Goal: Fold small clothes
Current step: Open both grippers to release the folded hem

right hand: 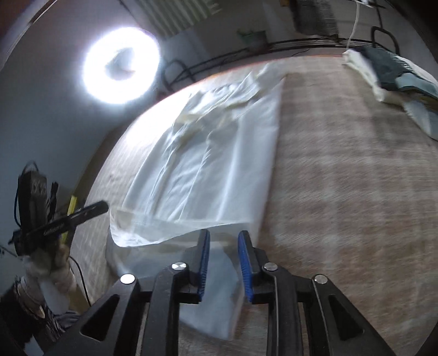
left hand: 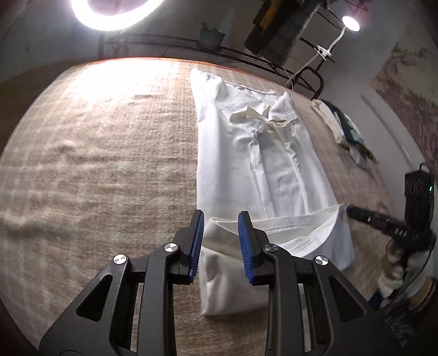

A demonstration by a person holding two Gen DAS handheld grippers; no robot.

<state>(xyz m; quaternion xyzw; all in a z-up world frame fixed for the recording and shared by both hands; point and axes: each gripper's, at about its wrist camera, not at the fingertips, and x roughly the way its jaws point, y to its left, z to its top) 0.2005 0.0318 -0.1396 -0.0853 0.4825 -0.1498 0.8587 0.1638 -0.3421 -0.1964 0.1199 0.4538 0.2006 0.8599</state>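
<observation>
A white collared shirt (left hand: pixel 262 164) lies lengthwise on a beige woven cloth (left hand: pixel 104 164), collar at the far end, sides folded in. Its near hem is turned up and back in a loose fold (left hand: pixel 301 227). My left gripper (left hand: pixel 220 219) is open just over the hem's left corner, with fabric between and below the blue pads. In the right wrist view the same shirt (right hand: pixel 213 164) shows, with the hem (right hand: pixel 164 230) lifted. My right gripper (right hand: pixel 224 238) is open at the hem's right corner, fabric beneath it.
A pile of folded clothes (left hand: pixel 342 123), also in the right wrist view (right hand: pixel 397 76), sits at the far right of the table. A ring light (left hand: pixel 115 13) and metal rack (left hand: pixel 246 54) stand behind. The other hand-held gripper (left hand: pixel 383 221) shows at right.
</observation>
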